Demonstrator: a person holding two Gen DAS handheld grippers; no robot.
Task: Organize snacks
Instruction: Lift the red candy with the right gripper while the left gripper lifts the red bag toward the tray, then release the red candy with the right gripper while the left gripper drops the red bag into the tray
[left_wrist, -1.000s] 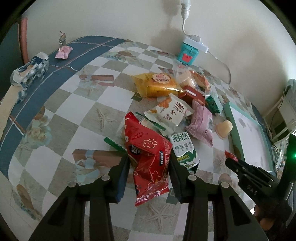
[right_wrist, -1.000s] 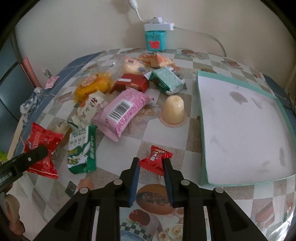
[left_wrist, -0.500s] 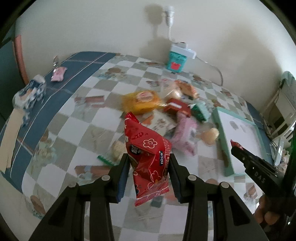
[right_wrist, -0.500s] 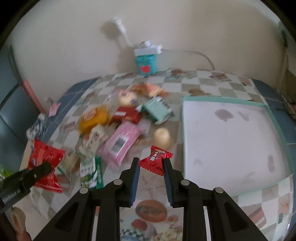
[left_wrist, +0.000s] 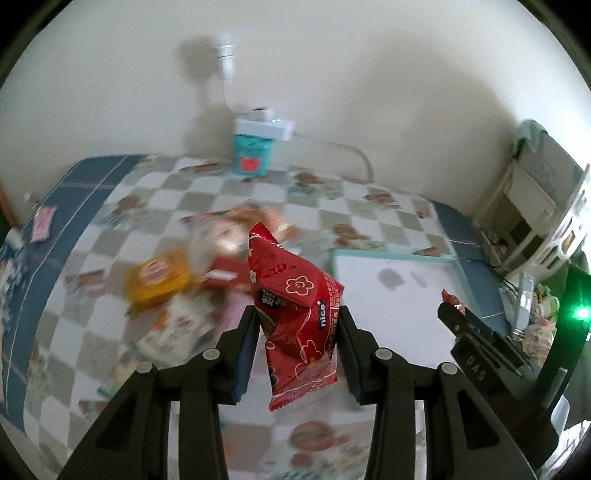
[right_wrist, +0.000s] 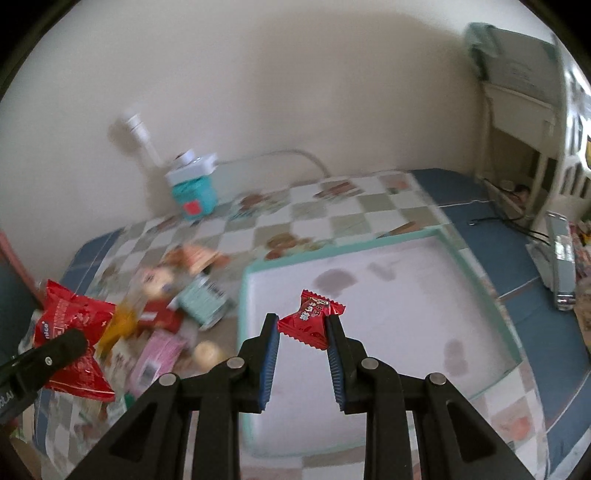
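Between the left gripper's (left_wrist: 297, 334) jaws hangs a pinched red snack bag (left_wrist: 295, 314), the right gripper (right_wrist: 302, 332) nips a small red candy (right_wrist: 309, 319) by its edges above the white tray (right_wrist: 476, 295); either could slip and drop short.

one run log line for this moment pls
left gripper: shut on red snack bag, lifted | right gripper: shut on small red candy, above tray | tray: empty

Left gripper (left_wrist: 297, 328) and right gripper (right_wrist: 302, 328) jaws clamped, angled downward
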